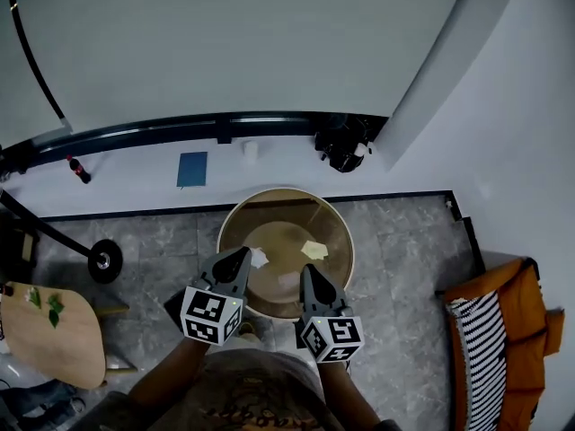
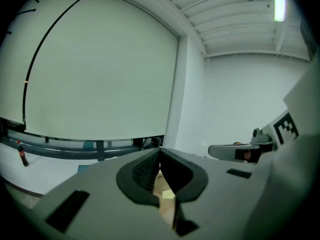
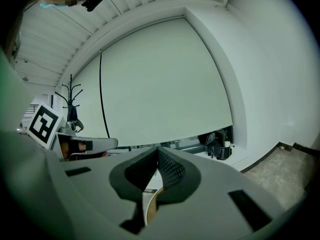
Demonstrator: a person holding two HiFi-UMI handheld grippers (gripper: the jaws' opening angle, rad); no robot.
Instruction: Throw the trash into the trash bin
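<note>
**A:** Where is the trash?

**B:** In the bin (image 1: 286,191). A white scrap (image 1: 259,258) lies on the bottom toward the left. A yellow scrap (image 1: 314,250) lies toward the right, apart from the white one.

**A:** And the bin itself?

**B:** It is round, tan and open at the top. It stands on the grey floor (image 1: 404,241), right in front of the person. Its far rim is near a white strip along the wall, where a blue pad (image 1: 192,169) lies.

**A:** What about the left hand-held gripper (image 1: 243,255)?

**B:** It hangs above the bin's near-left side and points forward, tilted a little down. Its own view shows the jaws pressed together with nothing between them. The yellow scrap shows through the gap below the pads.

**A:** And the right hand-held gripper (image 1: 305,271)?

**B:** Much the same. It hangs over the near rim, just beside the left one, and their marker cubes are level with each other. Its jaws are closed tight and carry nothing. Part of the bin's rim shows beneath them.

**A:** Anything else around?

**B:** An orange chair (image 1: 526,321) with a striped cushion stands at the right, well apart from the bin. A small wooden table (image 1: 45,335) is at the left.
</note>
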